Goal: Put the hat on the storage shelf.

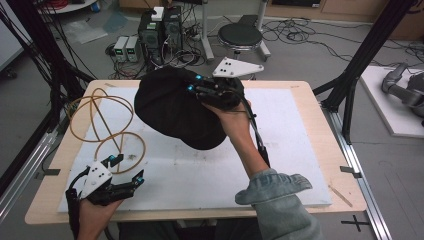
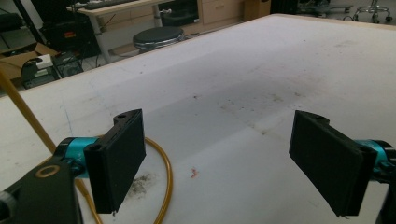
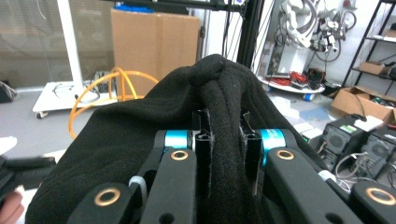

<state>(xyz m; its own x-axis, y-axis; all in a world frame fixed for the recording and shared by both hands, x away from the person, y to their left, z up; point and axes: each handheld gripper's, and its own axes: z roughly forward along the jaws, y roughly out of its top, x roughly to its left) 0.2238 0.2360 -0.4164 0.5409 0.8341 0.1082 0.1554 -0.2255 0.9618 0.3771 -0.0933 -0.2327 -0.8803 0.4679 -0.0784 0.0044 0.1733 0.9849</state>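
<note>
Grip check: your right gripper (image 3: 226,140) is clamped on a fold of black cloth (image 1: 170,107), held above the table (image 1: 300,150). Left gripper (image 2: 224,158) is spread wide, empty; use it to support the hanging side.

stool (image 1: 240,36) beyond table's far edge | computer towers (image 1: 160,27) on floor | cardboard box (image 3: 154,39) by wall

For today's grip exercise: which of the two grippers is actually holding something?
The right gripper: its jaws are shut on the black cloth, lifted above the table. The left gripper has its jaws wide apart, holding nothing, near the orange hoops.
</note>
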